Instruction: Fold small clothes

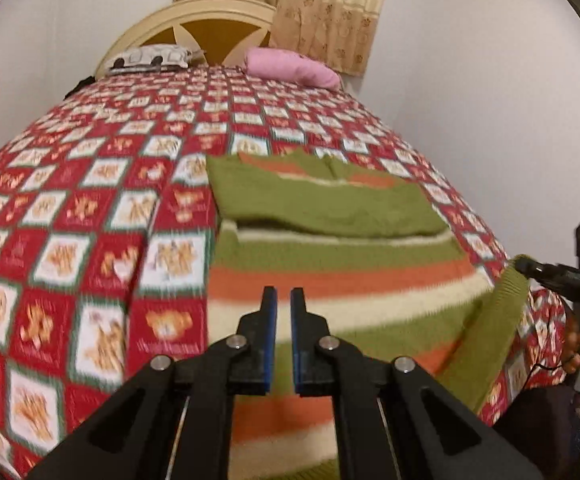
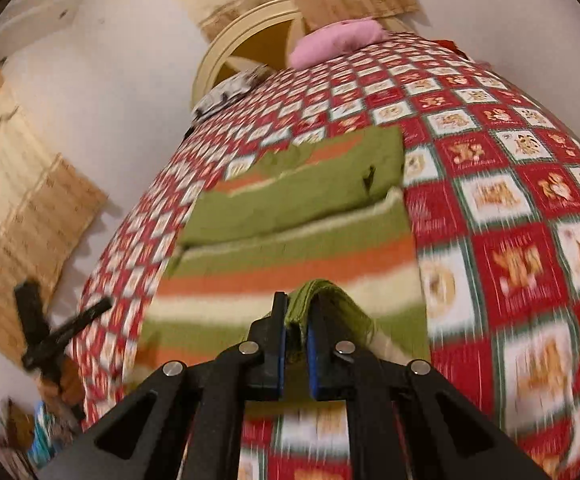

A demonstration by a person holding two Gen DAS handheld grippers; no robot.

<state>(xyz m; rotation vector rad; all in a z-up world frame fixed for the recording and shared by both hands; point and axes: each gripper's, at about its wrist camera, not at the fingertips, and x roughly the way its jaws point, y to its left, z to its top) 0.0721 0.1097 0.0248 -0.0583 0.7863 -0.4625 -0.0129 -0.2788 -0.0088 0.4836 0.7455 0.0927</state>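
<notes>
A small knitted sweater [image 1: 330, 248] with green, orange and cream stripes lies on the bed, its upper part folded over itself. My left gripper [image 1: 283, 300] hovers over the sweater's lower half, its jaws nearly together with a narrow gap and nothing between them. My right gripper [image 2: 297, 308] is shut on the green ribbed hem [image 2: 322, 300] of the sweater [image 2: 290, 232] and lifts that corner off the bed. The right gripper also shows in the left wrist view [image 1: 530, 266], holding the raised hem [image 1: 498, 320] at the sweater's right side.
The bed is covered by a red and white checked quilt [image 1: 90, 220] with bear prints. A pink pillow [image 1: 290, 66] and a patterned pillow [image 1: 150, 56] lie by the headboard [image 1: 194, 16]. Curtains [image 1: 322, 8] hang behind. The wall is on the right.
</notes>
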